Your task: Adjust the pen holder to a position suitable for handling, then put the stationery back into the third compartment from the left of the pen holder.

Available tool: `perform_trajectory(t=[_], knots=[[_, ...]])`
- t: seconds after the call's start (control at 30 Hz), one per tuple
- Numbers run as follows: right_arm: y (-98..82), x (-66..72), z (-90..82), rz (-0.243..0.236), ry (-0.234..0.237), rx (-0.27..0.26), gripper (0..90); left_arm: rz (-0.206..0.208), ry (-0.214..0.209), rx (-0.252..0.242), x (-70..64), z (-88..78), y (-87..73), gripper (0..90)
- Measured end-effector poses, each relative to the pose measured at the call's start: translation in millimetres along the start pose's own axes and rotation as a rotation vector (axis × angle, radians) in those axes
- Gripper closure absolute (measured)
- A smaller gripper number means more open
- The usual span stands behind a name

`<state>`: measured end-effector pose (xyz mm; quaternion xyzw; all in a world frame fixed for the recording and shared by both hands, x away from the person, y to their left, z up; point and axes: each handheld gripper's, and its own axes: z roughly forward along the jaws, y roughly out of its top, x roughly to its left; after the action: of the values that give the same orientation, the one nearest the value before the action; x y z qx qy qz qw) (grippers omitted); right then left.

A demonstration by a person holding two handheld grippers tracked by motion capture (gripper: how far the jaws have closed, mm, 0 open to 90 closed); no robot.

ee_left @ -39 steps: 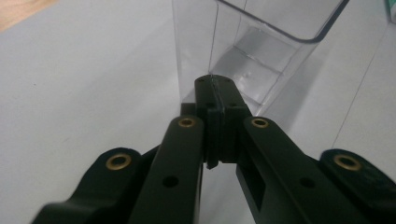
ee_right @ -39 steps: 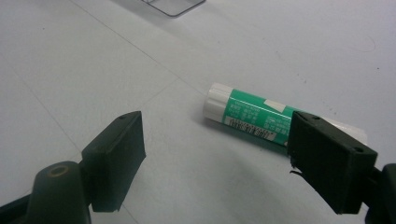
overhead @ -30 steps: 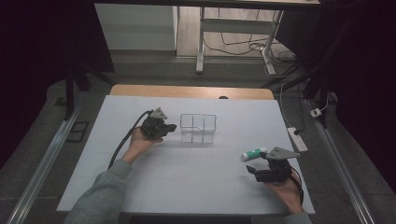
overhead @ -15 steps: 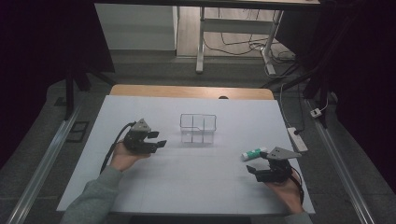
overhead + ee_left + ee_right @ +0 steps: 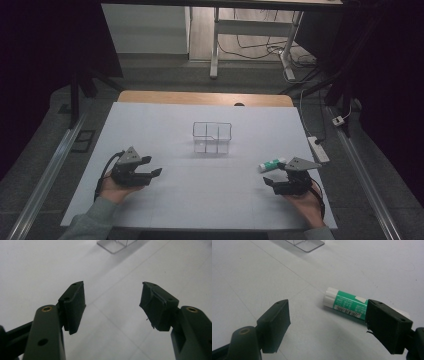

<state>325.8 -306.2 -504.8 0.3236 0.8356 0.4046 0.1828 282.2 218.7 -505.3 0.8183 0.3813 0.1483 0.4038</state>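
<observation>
My left gripper [image 5: 152,166] hovers over the white sheet at the front left, well away from the clear divided box [image 5: 212,137]. Its jaws have just been opening and nothing lies between them. The left gripper view shows the left gripper [image 5: 112,287] wide apart above bare sheet, with a corner of the box [image 5: 115,245] at the top. At the front right rests my right gripper [image 5: 272,184], open. A green and white glue stick [image 5: 272,163] lies flat on the sheet just beyond it. In the right gripper view the glue stick [image 5: 344,303] lies past the right gripper [image 5: 327,305], partly behind the right jaw.
The white sheet [image 5: 200,200] covers a wooden table whose back edge [image 5: 205,97] shows bare. A white power strip [image 5: 318,149] lies on the floor off the right side. Metal rails run along the floor on both sides.
The left hand has drawn away from the clear box toward the front left, and its jaws have gone from shut to open. The right hand and the glue stick have stayed put.
</observation>
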Motion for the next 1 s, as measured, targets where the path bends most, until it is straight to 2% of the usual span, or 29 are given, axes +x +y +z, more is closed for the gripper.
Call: perform_trajectory(t=[0.1,0.27,0.47,0.63,0.77,0.87,1.0], knots=[[-0.7,-1.4,0.3,0.002,-0.002,0.000,19.3,0.007,0.003,0.006,-0.3,-4.1,-6.3,35.0],[-2.7,-3.1,0.0,0.021,-0.010,0.002,19.3,0.008,0.001,-0.009,3.0,-5.0,-6.5,34.7],[-4.0,-3.4,-1.7,0.037,0.015,-0.014,19.7,0.017,0.010,0.008,7.5,0.9,-5.7,33.7],[-2.8,1.3,-3.8,0.008,0.023,-0.009,20.0,0.023,0.012,0.009,7.0,-0.1,-5.5,33.2],[-1.3,2.1,-7.6,0.006,0.018,-0.017,20.2,0.025,0.017,0.018,6.0,-0.3,-5.7,32.6],[-0.9,0.0,-6.7,0.010,0.046,-0.003,19.7,0.027,0.019,0.012,4.7,-1.4,-4.6,32.4],[2.7,-2.0,-8.1,-0.015,0.059,0.018,20.1,0.024,0.023,0.015,4.2,-2.2,-4.9,32.1]])
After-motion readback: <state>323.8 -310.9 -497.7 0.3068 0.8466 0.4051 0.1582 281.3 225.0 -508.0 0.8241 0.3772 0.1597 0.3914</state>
